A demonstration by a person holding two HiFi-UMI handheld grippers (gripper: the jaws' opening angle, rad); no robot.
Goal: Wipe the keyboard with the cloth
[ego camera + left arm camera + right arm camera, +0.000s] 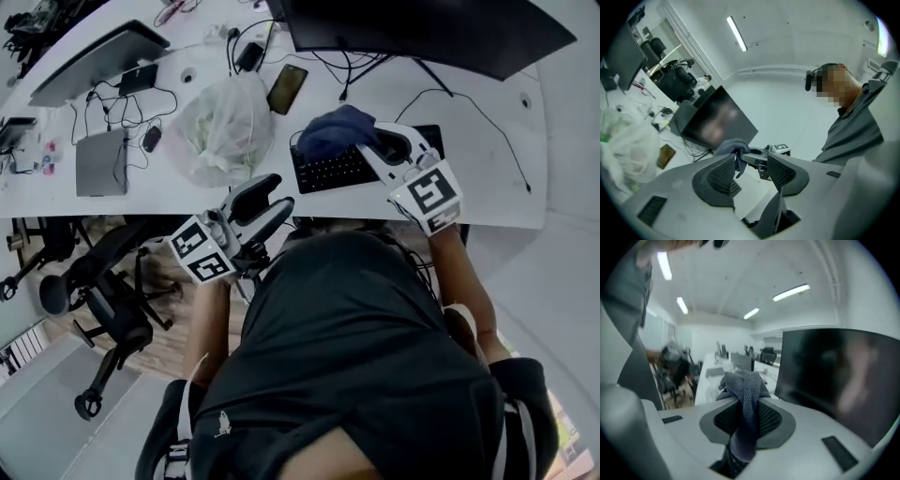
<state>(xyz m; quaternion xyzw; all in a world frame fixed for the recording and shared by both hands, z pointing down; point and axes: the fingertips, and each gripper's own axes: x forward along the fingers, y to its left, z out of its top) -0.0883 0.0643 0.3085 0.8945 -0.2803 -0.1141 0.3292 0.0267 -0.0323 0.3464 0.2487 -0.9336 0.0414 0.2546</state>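
From the head view, the flat black keyboard lies on the white desk at about 1 o'clock from the picture's centre, near the desk's front edge. The dark blue woven cloth sits bunched on the keyboard's far left part, at its 11 o'clock. The right gripper reaches in from the 4 o'clock side and holds the cloth. Its own view shows the two jaws closed narrow on a fold of cloth that hangs down between the ribbed pads of the right gripper. The left gripper hangs at 8 o'clock of the keyboard, over the desk's edge. Its jaws stand wide apart with nothing between them; the cloth shows only beyond the gap. A crumpled clear plastic bag lies at 9 o'clock of the cloth, a dark phone at 11 o'clock, and a black monitor stands at 1 o'clock.
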